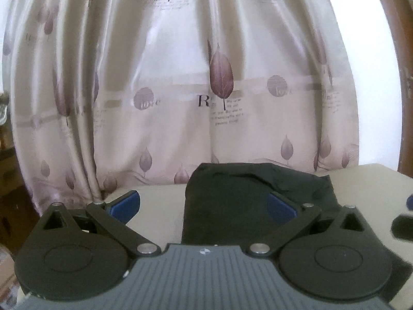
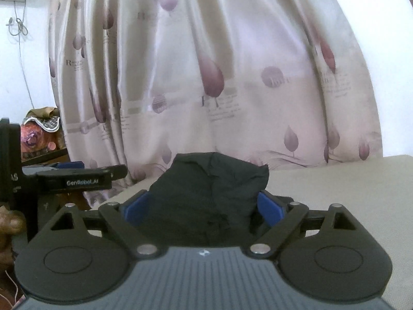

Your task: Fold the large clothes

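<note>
The black garment (image 2: 209, 204) lies on the desk (image 2: 348, 201) in front of the curtain (image 2: 206, 77), already folded into a compact bundle. Left tongs (image 1: 204, 208) and right tongs (image 2: 204, 208) stand apart, holding nothing. Judged status: folding appears nearly complete.

Dark folded garment (image 2: 206, 201) on beige surface (image 2: 335, 196)

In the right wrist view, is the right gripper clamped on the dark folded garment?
No: the right gripper has its blue pads spread wide, and the dark folded garment lies loose on the beige surface.
</note>
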Demonstrator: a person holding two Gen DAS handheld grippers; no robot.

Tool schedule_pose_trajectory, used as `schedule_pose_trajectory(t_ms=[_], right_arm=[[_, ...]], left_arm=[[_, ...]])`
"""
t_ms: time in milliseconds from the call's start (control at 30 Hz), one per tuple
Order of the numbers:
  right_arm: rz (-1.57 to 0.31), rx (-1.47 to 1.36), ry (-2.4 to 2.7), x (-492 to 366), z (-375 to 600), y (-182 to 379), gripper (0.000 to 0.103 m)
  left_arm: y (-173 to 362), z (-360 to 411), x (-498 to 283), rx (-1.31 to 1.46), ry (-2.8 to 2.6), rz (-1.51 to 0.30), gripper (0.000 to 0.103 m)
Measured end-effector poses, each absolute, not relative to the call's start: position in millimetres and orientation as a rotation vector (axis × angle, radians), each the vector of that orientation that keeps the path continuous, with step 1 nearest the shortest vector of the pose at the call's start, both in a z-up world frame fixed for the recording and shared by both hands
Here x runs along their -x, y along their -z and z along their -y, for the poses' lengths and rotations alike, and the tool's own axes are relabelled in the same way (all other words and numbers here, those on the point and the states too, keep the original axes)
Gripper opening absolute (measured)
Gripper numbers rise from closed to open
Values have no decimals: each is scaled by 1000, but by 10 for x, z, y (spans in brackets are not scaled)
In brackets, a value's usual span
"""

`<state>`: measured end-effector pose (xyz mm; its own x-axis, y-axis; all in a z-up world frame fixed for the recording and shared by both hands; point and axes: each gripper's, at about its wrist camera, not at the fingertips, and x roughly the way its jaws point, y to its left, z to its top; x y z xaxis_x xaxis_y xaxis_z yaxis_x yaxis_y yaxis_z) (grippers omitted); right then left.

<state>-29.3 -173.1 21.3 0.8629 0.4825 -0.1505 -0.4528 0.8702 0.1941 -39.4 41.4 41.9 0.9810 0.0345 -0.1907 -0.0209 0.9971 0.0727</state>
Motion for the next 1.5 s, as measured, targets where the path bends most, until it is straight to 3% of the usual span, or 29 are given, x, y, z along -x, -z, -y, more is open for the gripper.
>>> schedule_pose_trajectory(t_ms=[1500], right_arm=[[-157,-49,-465,507,1488,-158,97]], left_arm=[[-227,-483,441,38,-7,-306,103]])
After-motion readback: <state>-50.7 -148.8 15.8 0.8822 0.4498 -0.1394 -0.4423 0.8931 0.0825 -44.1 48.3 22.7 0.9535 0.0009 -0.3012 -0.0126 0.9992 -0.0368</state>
